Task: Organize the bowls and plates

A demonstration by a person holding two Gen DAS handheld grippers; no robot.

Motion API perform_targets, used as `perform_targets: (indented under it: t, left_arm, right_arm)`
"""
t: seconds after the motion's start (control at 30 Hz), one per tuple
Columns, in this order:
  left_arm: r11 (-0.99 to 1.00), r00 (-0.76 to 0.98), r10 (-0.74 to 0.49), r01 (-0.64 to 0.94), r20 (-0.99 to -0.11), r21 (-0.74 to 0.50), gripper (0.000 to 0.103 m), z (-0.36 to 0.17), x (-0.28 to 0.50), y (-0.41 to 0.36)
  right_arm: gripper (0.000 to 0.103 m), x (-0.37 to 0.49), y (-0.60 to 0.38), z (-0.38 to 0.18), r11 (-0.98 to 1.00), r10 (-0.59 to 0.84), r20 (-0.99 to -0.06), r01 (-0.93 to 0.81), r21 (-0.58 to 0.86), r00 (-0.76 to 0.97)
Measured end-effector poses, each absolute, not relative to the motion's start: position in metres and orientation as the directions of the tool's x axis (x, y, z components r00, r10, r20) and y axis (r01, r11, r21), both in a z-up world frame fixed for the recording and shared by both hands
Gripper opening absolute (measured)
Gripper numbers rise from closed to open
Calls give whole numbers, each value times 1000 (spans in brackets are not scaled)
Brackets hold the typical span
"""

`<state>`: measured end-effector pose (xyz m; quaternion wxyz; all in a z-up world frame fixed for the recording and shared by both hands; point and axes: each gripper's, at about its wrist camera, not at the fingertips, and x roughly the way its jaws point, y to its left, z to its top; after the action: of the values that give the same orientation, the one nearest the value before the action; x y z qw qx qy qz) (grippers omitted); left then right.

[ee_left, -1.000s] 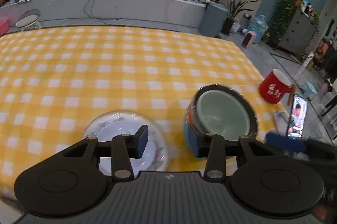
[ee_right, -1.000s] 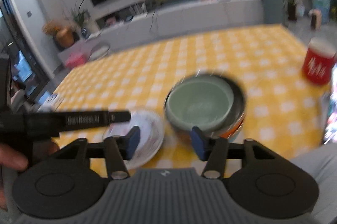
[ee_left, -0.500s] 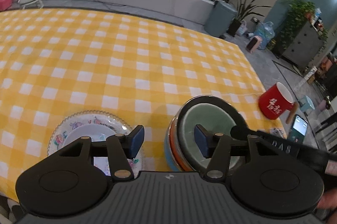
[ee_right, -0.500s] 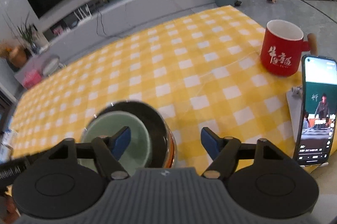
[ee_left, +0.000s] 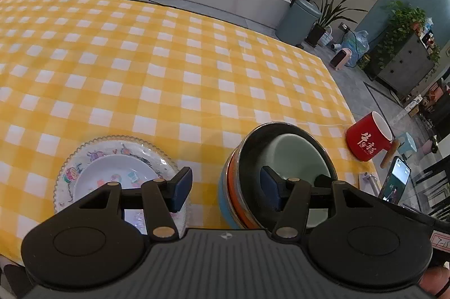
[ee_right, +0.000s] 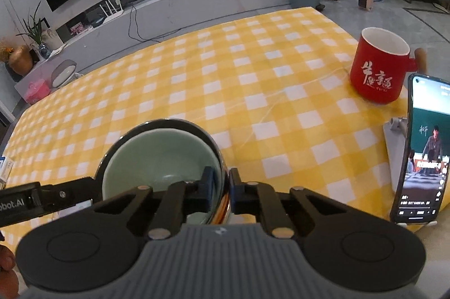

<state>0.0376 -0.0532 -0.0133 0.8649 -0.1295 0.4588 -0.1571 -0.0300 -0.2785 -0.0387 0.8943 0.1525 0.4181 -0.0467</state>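
— Where the checked tablecloth [ee_left: 168,68] meets its near edge, what sits there?
— A stack of bowls [ee_left: 277,172], a green bowl [ee_right: 163,161] nested on top, with a stack of flowered plates [ee_left: 112,172] beside it to the left.
— And the claws?
— The right gripper [ee_right: 222,190] is pinched on the stack's rim, one finger inside. The left gripper [ee_left: 226,188] hangs wide, holding nothing.
— Anything else?
— A red mug [ee_right: 379,68] and phone [ee_right: 424,150] near the right edge.

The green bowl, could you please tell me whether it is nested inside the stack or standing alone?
Nested: the green bowl sits inside the dark bowl, its rim below that rim.
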Motion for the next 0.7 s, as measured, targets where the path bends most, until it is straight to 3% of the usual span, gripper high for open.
perform_targets:
  t: [0.03, 0.1, 0.23, 0.3, 0.47, 0.7]
  left_arm:
    - [915, 527, -394, 152, -753, -373, 65, -14, 38, -54]
    - [914, 524, -398, 150, -753, -378, 66, -13, 40, -56]
    - [916, 516, -396, 159, -760, -369, 70, -16, 47, -64]
    - [920, 489, -387, 146, -782, -364, 70, -23, 52, -70]
    - [913, 444, -398, 105, -803, -394, 70, -39, 60, -74]
    - [879, 388, -449, 33, -805, -475, 67, -57, 67, -68]
  right_arm:
    - [20, -30, -279, -38, 948, 56, -759, 203, 244, 649]
    - [37, -30, -281, -37, 942, 88, -745, 188, 279, 662]
    - [44, -28, -289, -39, 917, 115, -746, 219, 334, 656]
    - [55, -21, -295, -43, 894, 154, -758, 238, 381, 634]
    - [64, -12, -309, -59, 822, 246, -782, 304, 481, 572]
    - [65, -5, -319, -78, 717, 353, -776, 382, 583, 523]
